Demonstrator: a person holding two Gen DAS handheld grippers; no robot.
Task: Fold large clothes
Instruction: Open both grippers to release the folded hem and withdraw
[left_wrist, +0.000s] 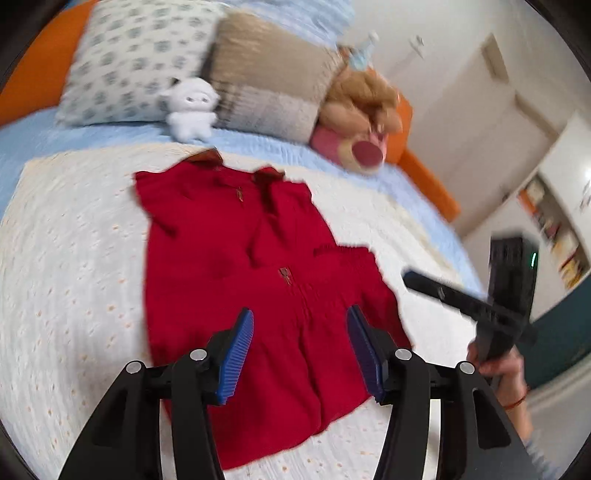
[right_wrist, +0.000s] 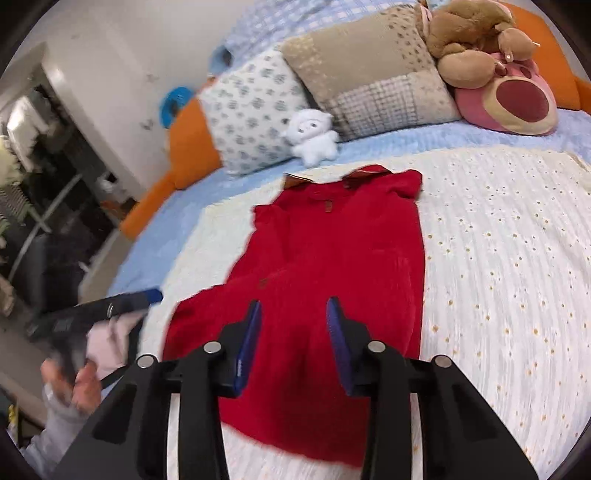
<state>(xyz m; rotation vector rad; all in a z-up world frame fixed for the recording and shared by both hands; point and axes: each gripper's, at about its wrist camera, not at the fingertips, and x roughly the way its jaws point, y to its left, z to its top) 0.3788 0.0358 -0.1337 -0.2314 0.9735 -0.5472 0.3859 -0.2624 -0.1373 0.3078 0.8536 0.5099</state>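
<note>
Your left gripper (left_wrist: 300, 349) and right gripper (right_wrist: 293, 341) hover over the bed, each with jaws parted and nothing between the blue pads. The red garment (left_wrist: 236, 266) lies flat on the white bedspread (left_wrist: 74, 258) just beyond and beneath both sets of fingers, collar pointing away toward the pillows (right_wrist: 258, 110).

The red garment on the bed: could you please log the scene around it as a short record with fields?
garment: red collared garment, lying partly folded, collar toward the pillows
surface: white eyelet bedspread over a blue sheet
left claw: open, nothing between the pads
right claw: open, nothing between the pads
behind garment: patterned pillow, small white plush, brown and pink plush toys
</note>
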